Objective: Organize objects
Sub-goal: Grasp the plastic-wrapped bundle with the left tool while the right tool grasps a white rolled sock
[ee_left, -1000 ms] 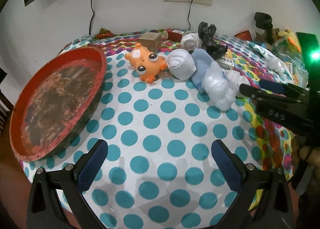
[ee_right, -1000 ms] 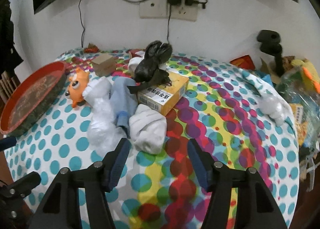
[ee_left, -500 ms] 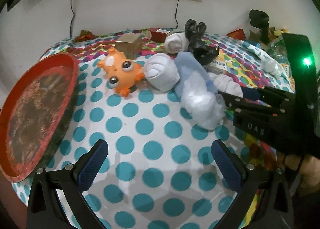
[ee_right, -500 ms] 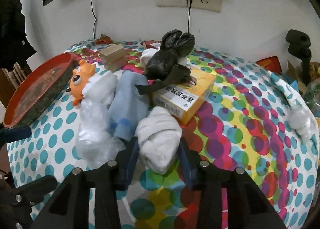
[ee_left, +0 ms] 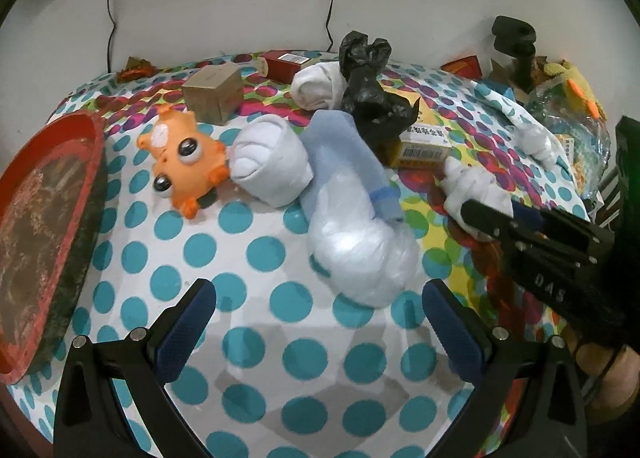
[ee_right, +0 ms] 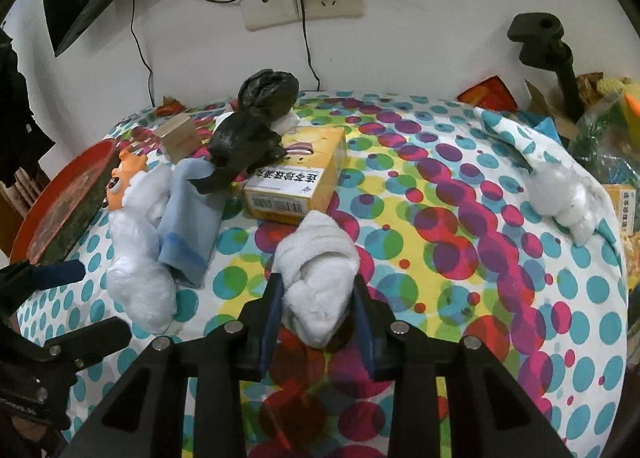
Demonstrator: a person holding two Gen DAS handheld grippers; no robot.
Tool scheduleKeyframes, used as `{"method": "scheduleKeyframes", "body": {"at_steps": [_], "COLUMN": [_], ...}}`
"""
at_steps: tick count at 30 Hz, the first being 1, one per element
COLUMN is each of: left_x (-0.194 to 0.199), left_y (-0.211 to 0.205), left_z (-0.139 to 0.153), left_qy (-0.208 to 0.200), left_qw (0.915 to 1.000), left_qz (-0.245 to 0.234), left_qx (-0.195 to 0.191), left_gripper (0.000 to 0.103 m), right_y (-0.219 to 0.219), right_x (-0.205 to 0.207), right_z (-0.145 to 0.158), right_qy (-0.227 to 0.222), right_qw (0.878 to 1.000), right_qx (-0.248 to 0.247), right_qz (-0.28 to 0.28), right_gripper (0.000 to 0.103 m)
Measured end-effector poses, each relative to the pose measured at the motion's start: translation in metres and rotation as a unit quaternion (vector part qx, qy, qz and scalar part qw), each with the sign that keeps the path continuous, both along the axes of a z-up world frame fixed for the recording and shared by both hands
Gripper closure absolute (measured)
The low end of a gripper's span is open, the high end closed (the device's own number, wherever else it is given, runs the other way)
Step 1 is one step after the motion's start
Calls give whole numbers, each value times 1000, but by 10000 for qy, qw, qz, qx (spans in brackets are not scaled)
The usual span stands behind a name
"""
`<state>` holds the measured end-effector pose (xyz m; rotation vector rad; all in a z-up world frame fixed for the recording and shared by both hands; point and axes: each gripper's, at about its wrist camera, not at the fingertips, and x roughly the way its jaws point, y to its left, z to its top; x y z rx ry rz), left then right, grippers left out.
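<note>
Polka-dot cloth covers the bench (ee_left: 256,250), where a round red tray (ee_left: 44,218) at its left edge shows only mottled dark residue inside. Just ahead of the left gripper (ee_left: 320,322), whose jaws are spread wide, lies a clear plastic bundle (ee_left: 360,254) touching a light blue sock (ee_left: 344,154). The right gripper (ee_right: 318,318) pinches a rolled white sock (ee_right: 316,278) between its jaws, near a yellow box (ee_right: 298,186); the sock looks soft, ribbed and lumpy.
</note>
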<state>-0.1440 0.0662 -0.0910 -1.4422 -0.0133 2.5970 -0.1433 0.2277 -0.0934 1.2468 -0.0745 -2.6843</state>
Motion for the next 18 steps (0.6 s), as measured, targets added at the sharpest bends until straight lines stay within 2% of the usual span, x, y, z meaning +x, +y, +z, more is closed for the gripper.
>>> {"method": "scheduleKeyframes", "body": {"at_steps": [8,10,15,17,18], "left_x": [-17,-20,-24,-19,-18], "left_y": [8,8,11,14,14], "left_z": [-3,-5,-14,-13,-12], "left_qy": [3,-13,-176,-22,-31], "left_qw": [9999,9999,9998,9996,9994], "left_qz": [47,60,-97,-220,-280], "left_qx": [119,129,10,-197,-201], "left_gripper": [2,9,42,55,56], "right_y": [2,1,1,1,1], "right_x": [-2,-2,-3,-3,-3], "right_z": [-2,-2,-3,-3,-3], "right_qy": [-64,-73,-91,-93,-93], "right_qw": [9999,10000,9999,9999,9999], "right_qx": [-95,-48,-67,-68,-55], "right_qz": [-8,-3,-6,-9,-12], "right_gripper": [70,70,70,69,69]}}
